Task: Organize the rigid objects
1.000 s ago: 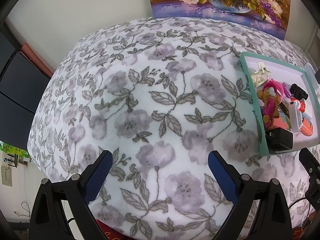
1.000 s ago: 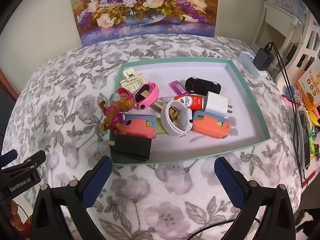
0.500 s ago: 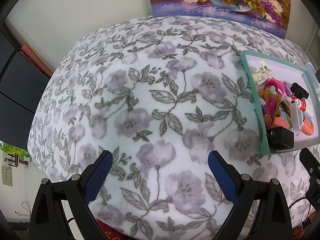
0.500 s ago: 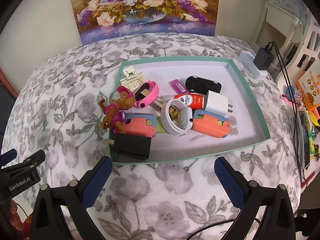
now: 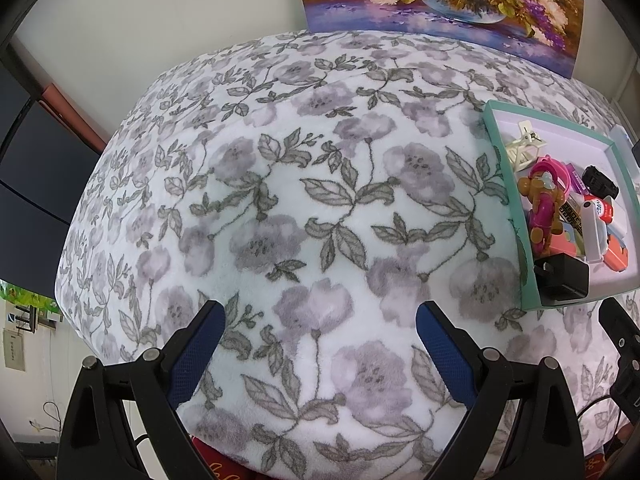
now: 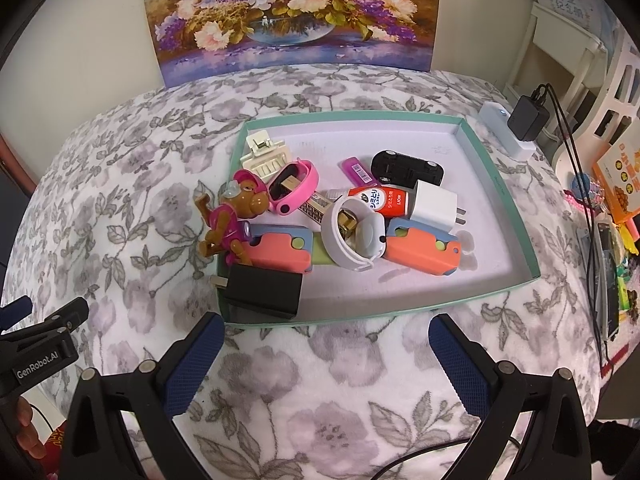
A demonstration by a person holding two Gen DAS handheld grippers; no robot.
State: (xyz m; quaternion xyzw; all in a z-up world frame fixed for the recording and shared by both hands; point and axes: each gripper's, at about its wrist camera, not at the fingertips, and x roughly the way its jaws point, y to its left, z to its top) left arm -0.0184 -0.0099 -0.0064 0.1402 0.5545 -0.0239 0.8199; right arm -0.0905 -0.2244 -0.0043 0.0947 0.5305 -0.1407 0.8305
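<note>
A teal-rimmed tray (image 6: pixel 500 184) on the floral blanket holds several small rigid items: a black charger (image 6: pixel 262 293), a brown toy dog (image 6: pixel 234 216), a pink watch (image 6: pixel 294 192), a white band (image 6: pixel 352 236), two orange cases (image 6: pixel 422 252), a white plug (image 6: pixel 436 204) and a black toy car (image 6: pixel 406 168). My right gripper (image 6: pixel 326 354) is open just in front of the tray's near rim, empty. My left gripper (image 5: pixel 320 342) is open over bare blanket, left of the tray (image 5: pixel 508 184), with nothing between its fingers.
A flower painting (image 6: pixel 288 16) leans on the wall behind. A white power strip with a black adapter (image 6: pixel 528 118) and cables lie right of the tray, with books and clutter at the far right. The left gripper's body (image 6: pixel 40 352) shows at left.
The left view has drifted slightly, so the tray sits further toward its right edge. The right gripper stays almost still. Both remain open.
</note>
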